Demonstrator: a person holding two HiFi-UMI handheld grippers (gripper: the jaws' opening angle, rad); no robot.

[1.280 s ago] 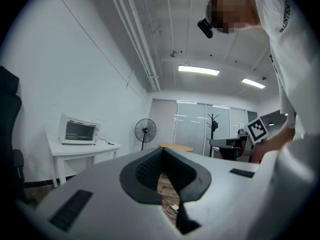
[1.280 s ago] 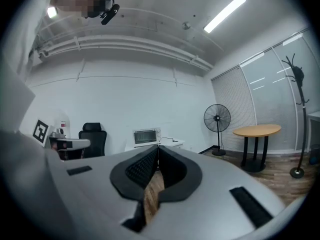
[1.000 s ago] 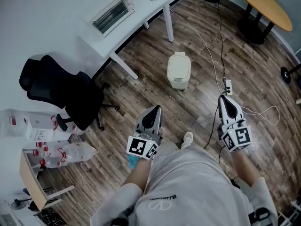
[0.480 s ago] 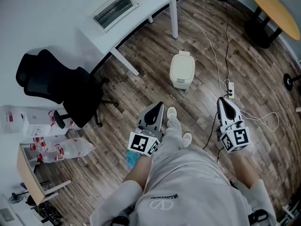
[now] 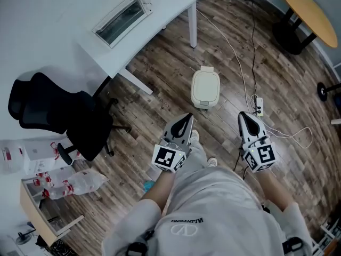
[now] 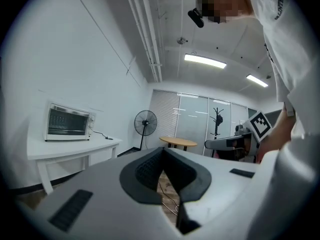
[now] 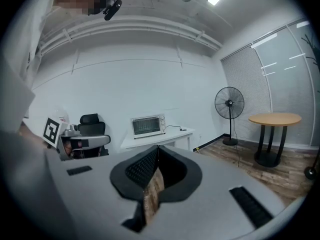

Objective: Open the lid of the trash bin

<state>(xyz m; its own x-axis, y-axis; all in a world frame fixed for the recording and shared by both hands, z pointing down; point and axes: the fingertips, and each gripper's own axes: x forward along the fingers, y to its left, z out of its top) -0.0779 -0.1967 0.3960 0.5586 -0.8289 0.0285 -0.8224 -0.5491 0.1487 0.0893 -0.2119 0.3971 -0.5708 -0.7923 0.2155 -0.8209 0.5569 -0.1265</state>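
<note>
The cream trash bin (image 5: 205, 88) stands on the wood floor with its lid down, ahead of both grippers. My left gripper (image 5: 186, 117) is shut and empty, its tip a short way below and left of the bin. To the bin's lower right, my right gripper (image 5: 242, 115) is also shut with nothing in it. Neither touches the bin. In the left gripper view the left gripper (image 6: 163, 154) has its jaws together, with a strip of floor behind them. The right gripper (image 7: 157, 149) looks the same in the right gripper view. Neither gripper view shows the bin.
A white desk (image 5: 160, 20) with a toaster oven (image 5: 121, 16) stands at the back left, a black office chair (image 5: 58, 113) beside it. A round wooden table (image 5: 303, 7) is at the back right. A power strip (image 5: 258, 105) and cables lie right of the bin.
The person has stepped forward, so both grippers are nearer the bin. Both jaws stay shut. The bin has not moved.
</note>
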